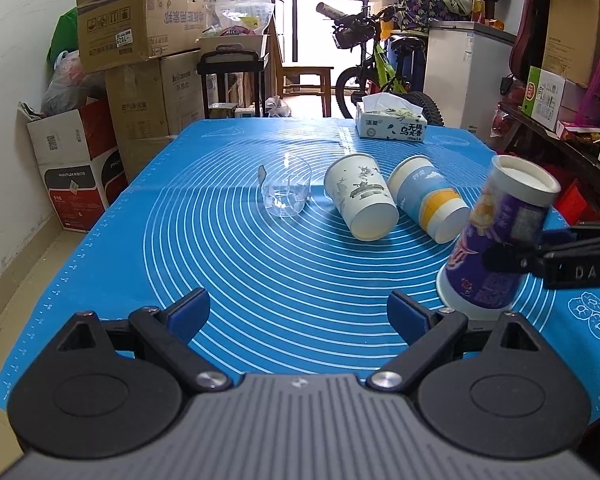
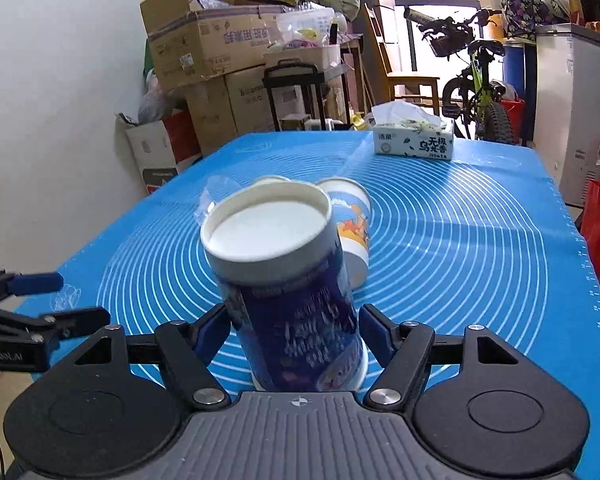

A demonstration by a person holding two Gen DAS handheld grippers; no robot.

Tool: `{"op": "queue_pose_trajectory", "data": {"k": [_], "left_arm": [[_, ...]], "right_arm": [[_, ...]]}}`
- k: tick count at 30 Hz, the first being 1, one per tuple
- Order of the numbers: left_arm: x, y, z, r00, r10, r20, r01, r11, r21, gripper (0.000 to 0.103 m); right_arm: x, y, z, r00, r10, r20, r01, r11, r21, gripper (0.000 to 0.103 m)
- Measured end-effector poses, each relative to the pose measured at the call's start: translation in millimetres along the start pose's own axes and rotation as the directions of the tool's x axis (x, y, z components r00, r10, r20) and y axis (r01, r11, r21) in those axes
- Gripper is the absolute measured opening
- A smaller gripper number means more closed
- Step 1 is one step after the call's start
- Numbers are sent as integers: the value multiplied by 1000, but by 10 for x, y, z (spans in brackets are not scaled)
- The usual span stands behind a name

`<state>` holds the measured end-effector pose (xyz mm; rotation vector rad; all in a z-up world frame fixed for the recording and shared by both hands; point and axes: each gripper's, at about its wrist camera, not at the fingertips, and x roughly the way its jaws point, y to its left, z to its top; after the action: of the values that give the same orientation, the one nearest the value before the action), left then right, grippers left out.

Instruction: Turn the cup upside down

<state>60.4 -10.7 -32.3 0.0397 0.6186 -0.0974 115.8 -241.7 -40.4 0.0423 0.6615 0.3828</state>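
Note:
A purple paper cup (image 2: 288, 280) stands upside down, tilted, with its white base up and its rim near the blue mat (image 2: 460, 248). My right gripper (image 2: 294, 332) is shut on its lower body. The cup also shows in the left wrist view (image 1: 496, 236), at the right, with the right gripper (image 1: 512, 258) on it. My left gripper (image 1: 298, 312) is open and empty above the mat's (image 1: 260, 264) near edge. A white printed cup (image 1: 360, 196) and a blue-and-yellow cup (image 1: 428, 200) lie on their sides. A clear plastic cup (image 1: 286, 190) stands upright.
A tissue box (image 1: 392, 124) sits at the mat's far edge, also in the right wrist view (image 2: 414, 140). Cardboard boxes (image 1: 140, 24) pile up at the left wall. A bicycle (image 1: 380, 64) and a white cabinet (image 1: 464, 68) stand behind the table.

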Motion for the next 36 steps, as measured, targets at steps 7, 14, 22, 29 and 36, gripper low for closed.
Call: {"op": "queue_pose_trajectory", "data": {"k": [7,14,22,29,36], "left_arm": [[-74,-28,26,1000,-4,11,4,1000,3,94],[-198,-69,29,1000,13,16,-13,1000,-2,94],[-361,-112,-27,999,27,20,-27,1000,11,94],[-484,-152,-93,1000,25,17,-26,999,20,94],[-588,-211,-172,1000,21,17,-22,999,29,94]], "right_arm": [[-111,-8,-50,1000,-11,19,10,999,49,92],[-397,188,-99,997,-78,26,77,996,46,103],[-714,487,-276,990,-138,25,137,990,31,103],[-974,635,-384,983,-174,51,171,983,59,103],[-1126,725,-464,979,-195,53,192,980,54,103]]}}
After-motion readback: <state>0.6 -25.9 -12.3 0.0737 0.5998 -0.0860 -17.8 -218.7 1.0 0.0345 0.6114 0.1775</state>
